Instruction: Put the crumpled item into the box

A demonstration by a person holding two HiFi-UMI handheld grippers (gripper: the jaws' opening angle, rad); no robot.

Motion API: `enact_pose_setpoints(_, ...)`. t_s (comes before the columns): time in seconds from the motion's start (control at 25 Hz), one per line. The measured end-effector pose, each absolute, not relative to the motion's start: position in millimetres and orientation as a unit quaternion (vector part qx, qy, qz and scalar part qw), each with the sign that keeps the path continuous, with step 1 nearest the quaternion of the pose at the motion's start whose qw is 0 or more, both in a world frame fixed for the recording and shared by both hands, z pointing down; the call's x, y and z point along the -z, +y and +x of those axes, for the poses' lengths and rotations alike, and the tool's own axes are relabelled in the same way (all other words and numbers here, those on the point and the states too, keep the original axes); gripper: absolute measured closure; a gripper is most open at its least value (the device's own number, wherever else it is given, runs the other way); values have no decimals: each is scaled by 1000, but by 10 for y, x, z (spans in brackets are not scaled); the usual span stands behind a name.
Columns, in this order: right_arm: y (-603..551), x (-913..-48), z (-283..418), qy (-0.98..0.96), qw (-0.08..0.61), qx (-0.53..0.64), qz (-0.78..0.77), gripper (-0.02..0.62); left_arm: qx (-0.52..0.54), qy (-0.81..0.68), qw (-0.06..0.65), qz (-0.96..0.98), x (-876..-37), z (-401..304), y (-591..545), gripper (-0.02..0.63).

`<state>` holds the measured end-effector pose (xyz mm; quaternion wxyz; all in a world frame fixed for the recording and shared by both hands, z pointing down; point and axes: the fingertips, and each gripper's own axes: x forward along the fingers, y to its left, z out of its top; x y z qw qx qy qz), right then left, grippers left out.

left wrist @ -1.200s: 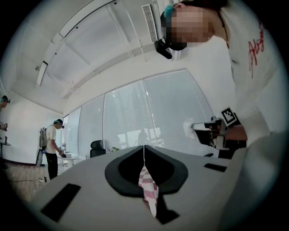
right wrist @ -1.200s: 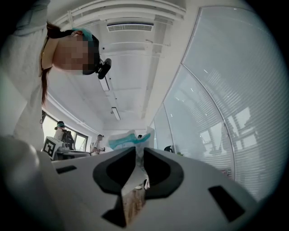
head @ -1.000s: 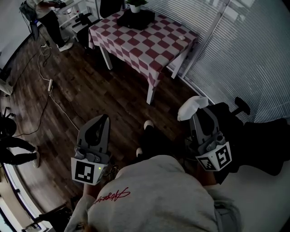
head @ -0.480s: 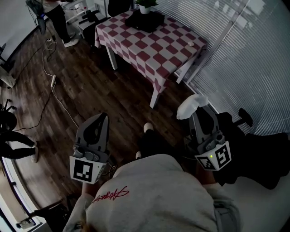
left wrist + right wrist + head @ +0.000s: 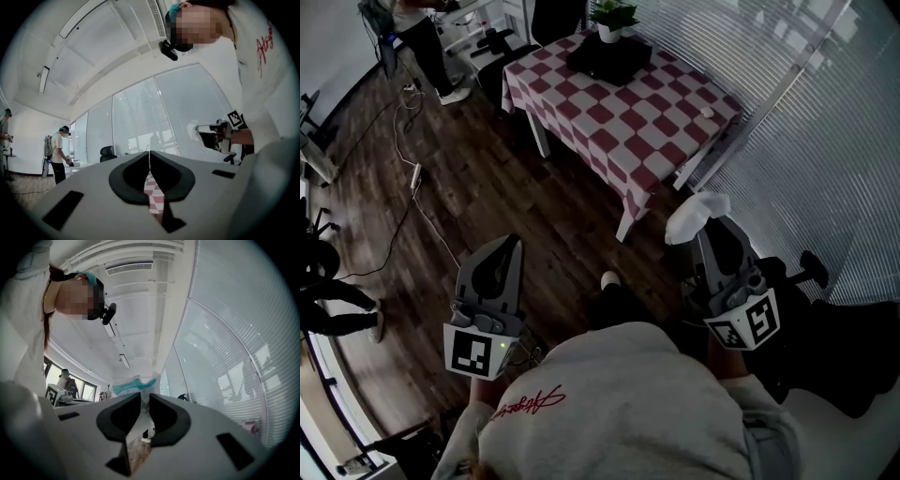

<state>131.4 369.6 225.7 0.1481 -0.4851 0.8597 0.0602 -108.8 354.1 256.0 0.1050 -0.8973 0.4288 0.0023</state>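
Right gripper [image 5: 712, 231] was closed on the crumpled item [image 5: 695, 214]; its two jaws pressed on the thin material and left only a narrow gap between them. In the right gripper view the crumpled item [image 5: 134, 385] stood up beyond the jaw tips as a pale, wrinkled, half-transparent sheet with a teal band across it. From the head view it looked like a soft white lump at the tips, with its long axis lying across the jaws. Left gripper [image 5: 512, 246] was held beside the right one, well apart from it, with its jaws together and nothing between them. Far ahead of both grippers stood a table [image 5: 656, 122] under a red-and-white checked cloth. At its far end lay a flat dark box [image 5: 607, 58]; what was inside it I could not tell. A small potted plant [image 5: 614, 15] stood at the far edge of the box.
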Motion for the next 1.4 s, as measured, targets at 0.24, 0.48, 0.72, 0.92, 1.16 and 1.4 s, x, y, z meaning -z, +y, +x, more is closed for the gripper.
enact_pose_setpoints(0.24, 3271, -2212, 1433, 861, 147, -58, -483, 528, -3, 428, 104, -898, -2524, -962, 3127, 589)
enact_pose_setpoints(0.48, 2888, -2159, 1506, 866, 149, -55, -474, 528, -2, 438, 105, -893, -2446, -885, 2798, 589)
enact_pose_setpoints(0.72, 2566, -2169, 1581, 871, 155, -48, -463, 528, 2, 452, 106, -886, -2423, -815, 2544, 589)
enact_pose_setpoints(0.92, 2339, -2240, 1728, 872, 154, -37, -463, 528, 5, 457, 106, -883, -2442, -680, 2356, 589)
enact_pose_setpoints(1.16, 2067, -2286, 1880, 873, 164, -22, -459, 528, 12, 462, 115, -880, -2400, -549, 2149, 589)
enact_pose_setpoints(1.4, 1832, -2312, 1942, 879, 167, -16, -446, 528, 13, 476, 114, -872, -2425, -503, 1984, 589)
